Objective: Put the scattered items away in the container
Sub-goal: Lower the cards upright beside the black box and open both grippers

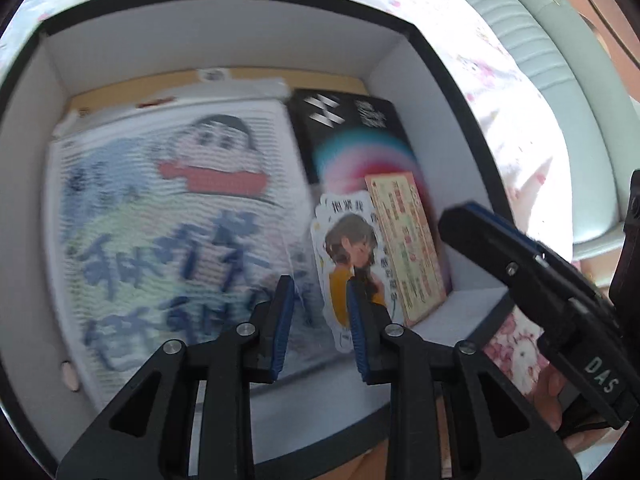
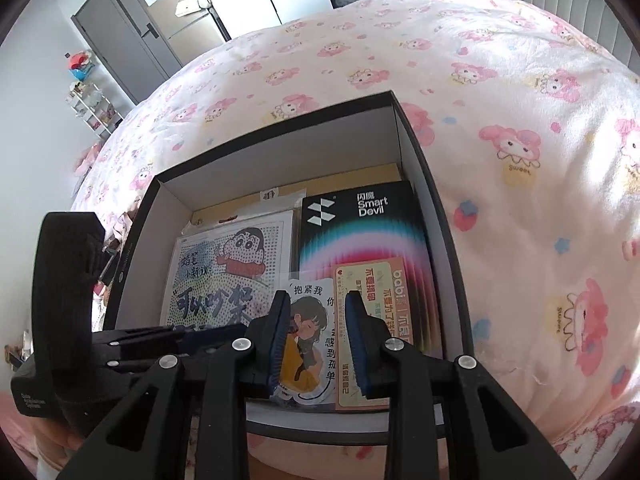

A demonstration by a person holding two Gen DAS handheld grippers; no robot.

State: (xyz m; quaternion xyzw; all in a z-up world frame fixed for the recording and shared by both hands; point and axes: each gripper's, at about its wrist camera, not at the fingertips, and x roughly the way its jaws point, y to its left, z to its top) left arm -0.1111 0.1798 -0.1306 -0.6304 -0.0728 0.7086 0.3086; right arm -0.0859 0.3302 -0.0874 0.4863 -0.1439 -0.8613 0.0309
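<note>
Both claws hang spread and empty over the same box. Seen from the left wrist, the left claw [image 1: 320, 312] has its blue-padded fingers [image 1: 282, 320] parted with nothing between them, poised above the near end of the black-rimmed, white-walled box [image 1: 400, 80]. Under and ahead to its left lies a large cartoon sheet [image 1: 172, 232], blurred in this view; just ahead to its right a sticker of a girl [image 1: 344, 248] lies flat, with an orange card [image 1: 408, 240] touching its right edge, and beyond those a black packet [image 1: 348, 128] rests against the box's right wall. The right claw [image 1: 520, 264] reaches in from the right, over the box's near right corner, and whether it is parted cannot be told from here. Pink-patterned bedding [image 1: 512, 128] surrounds the box. From the right wrist, the right claw [image 2: 318, 336] also stands released, its fingers apart and holding nothing, straddling the sticker of a girl [image 2: 310, 340], which lies directly beneath the gap. The orange card [image 2: 372, 292] sits under the right finger, the black packet [image 2: 360, 220] ahead of it, and the cartoon sheet [image 2: 232, 272] ahead to the left. The left claw [image 2: 168, 336] crosses low on the left, over the near rim of the box [image 2: 280, 148].
</note>
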